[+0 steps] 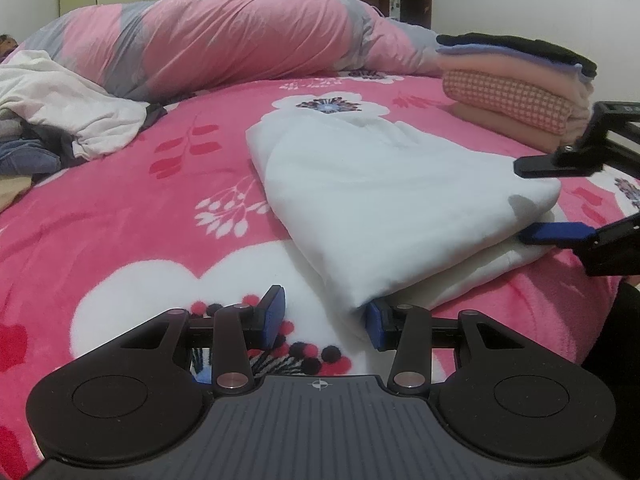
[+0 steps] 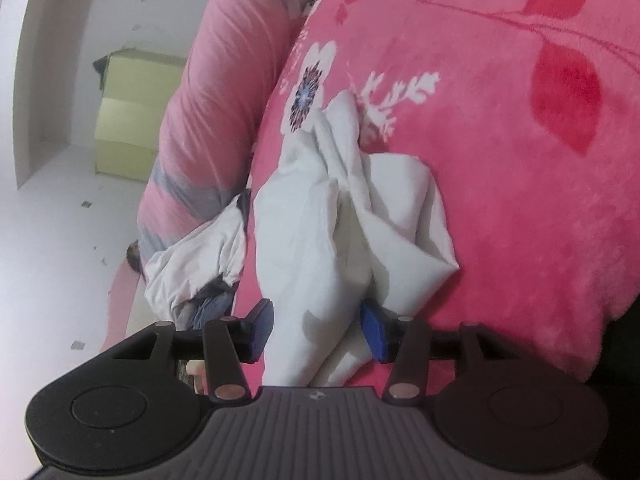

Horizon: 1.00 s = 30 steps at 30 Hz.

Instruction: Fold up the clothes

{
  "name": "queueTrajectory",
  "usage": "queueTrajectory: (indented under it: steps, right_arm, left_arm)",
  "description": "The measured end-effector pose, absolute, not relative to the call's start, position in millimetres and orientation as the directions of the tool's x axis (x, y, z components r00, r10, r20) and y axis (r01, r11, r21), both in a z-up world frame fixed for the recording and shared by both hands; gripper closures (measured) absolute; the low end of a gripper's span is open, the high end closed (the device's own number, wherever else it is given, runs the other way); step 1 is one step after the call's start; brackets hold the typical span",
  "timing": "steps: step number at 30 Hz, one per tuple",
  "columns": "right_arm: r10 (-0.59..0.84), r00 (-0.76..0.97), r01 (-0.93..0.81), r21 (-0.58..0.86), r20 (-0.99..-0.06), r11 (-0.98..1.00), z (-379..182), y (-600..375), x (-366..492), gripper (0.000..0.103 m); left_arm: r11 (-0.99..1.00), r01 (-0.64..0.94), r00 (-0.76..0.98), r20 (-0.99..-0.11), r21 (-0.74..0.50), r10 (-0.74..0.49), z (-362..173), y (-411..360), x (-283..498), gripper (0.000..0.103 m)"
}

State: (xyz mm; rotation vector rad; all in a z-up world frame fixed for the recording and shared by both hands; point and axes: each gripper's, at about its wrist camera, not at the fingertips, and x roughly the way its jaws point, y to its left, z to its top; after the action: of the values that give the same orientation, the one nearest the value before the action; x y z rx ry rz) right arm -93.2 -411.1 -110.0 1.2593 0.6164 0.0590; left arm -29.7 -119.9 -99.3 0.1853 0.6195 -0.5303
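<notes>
From the left wrist, the left tool (image 1: 326, 320) sits half-open at the near corner of the folded white garment (image 1: 384, 208) on the bed (image 1: 120, 216), gripping nothing, while the right tool (image 1: 524, 204) brackets its far corner. From the right wrist, cloth hangs between spread pads, seemingly released. Next comes stacking on the folded pile (image 1: 516, 84); open room lies left.

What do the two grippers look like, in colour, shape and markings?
Both the left gripper and the right gripper are matt black, with blue pads on two fingers, silver pivot pins, round side discs, and a ribbed grey centre plate carrying a small crosshair mark.
</notes>
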Motion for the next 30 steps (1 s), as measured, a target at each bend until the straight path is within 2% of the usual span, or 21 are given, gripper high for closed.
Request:
queueTrajectory:
  steps: [3,4,5,6,8,12,14,17,24,30]
  right_arm:
    - [0.345,0.842,0.314,0.896,-0.415,0.313,-111.1,-412.0,-90.0,0.058]
    - [0.335,0.844,0.32,0.895,-0.418,0.311,-111.8,-412.2,-89.5,0.064]
    - [0.325,0.848,0.32,0.894,-0.418,0.315,-112.0,-412.2,-89.4,0.083]
    - [0.314,0.854,0.316,0.892,-0.416,0.324,-111.5,-412.4,-89.5,0.093]
    - [0.286,0.869,0.3,0.889,-0.404,0.346,-106.6,-411.9,-92.1,0.101]
    - [0.22,0.896,0.246,0.844,-0.385,0.476,-79.9,-404.5,-101.4,0.102]
    - [0.194,0.894,0.257,0.817,-0.404,0.516,-78.5,-404.3,-104.8,0.102]
    - [0.19,0.883,0.3,0.827,-0.429,0.474,-92.5,-411.7,-108.3,0.102]
    - [0.19,0.898,0.278,0.847,-0.397,0.453,-97.2,-418.8,-115.6,0.102]
    - [0.2,0.89,0.298,0.855,-0.41,0.424,-114.6,-424.6,-118.9,0.102]
  left_arm:
    - [0.85,0.527,0.685,-0.593,0.002,-0.424,-100.3,-118.7,-29.5,0.06]
    - [0.849,0.529,0.685,-0.59,0.002,-0.426,-100.6,-118.3,-29.8,0.06]
    - [0.847,0.531,0.686,-0.588,0.004,-0.427,-101.0,-118.1,-30.2,0.06]
    - [0.846,0.533,0.687,-0.586,0.007,-0.429,-101.4,-117.9,-30.6,0.06]
    - [0.843,0.538,0.691,-0.584,0.022,-0.426,-101.7,-119.4,-31.7,0.06]
    - [0.83,0.551,0.71,-0.57,0.083,-0.414,-101.1,-125.6,-37.7,0.06]
    - [0.824,0.556,0.717,-0.564,0.109,-0.409,-101.2,-128.4,-40.8,0.06]
    - [0.817,0.561,0.724,-0.56,0.138,-0.403,-101.6,-130.7,-43.8,0.06]
    - [0.793,0.573,0.737,-0.552,0.206,-0.389,-101.7,-136.1,-49.6,0.06]
    - [0.8,0.579,0.71,-0.581,0.158,-0.399,-101.1,-131.4,-46.6,0.059]
